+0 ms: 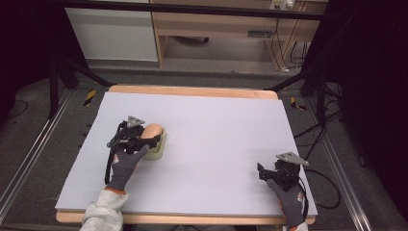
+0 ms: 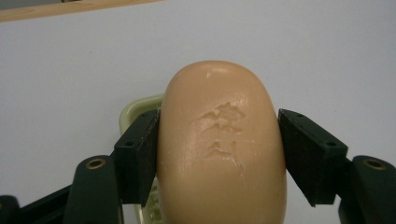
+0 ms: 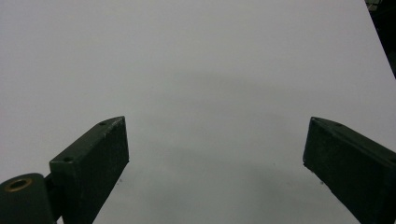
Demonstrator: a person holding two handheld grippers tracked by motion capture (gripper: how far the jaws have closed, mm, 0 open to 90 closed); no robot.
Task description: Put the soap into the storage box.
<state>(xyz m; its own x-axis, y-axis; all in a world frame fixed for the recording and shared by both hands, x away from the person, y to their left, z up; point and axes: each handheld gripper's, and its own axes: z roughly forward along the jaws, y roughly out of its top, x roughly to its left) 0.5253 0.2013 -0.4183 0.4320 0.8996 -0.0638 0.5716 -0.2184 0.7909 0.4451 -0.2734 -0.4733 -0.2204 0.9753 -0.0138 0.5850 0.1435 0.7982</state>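
A peach-coloured soap bar (image 2: 222, 149) with a stamped mark on top sits between the jaws of my left gripper (image 2: 219, 135), and both pads press its sides. Under and behind it lies a pale cream soap dish (image 2: 135, 109). In the high view the soap bar (image 1: 153, 130) is over the soap dish (image 1: 159, 150) on the left half of the table, with my left gripper (image 1: 146, 139) shut on it. Whether the bar rests in the dish or hangs just above it I cannot tell. My right gripper (image 1: 262, 172) (image 3: 215, 135) stands open near the front right, with nothing between its jaws.
The table top (image 1: 216, 125) is a pale lilac sheet with a wooden edge (image 1: 192, 90) along the far side. Beyond the table are black frame legs, cables on the floor at the right, and wooden furniture at the back.
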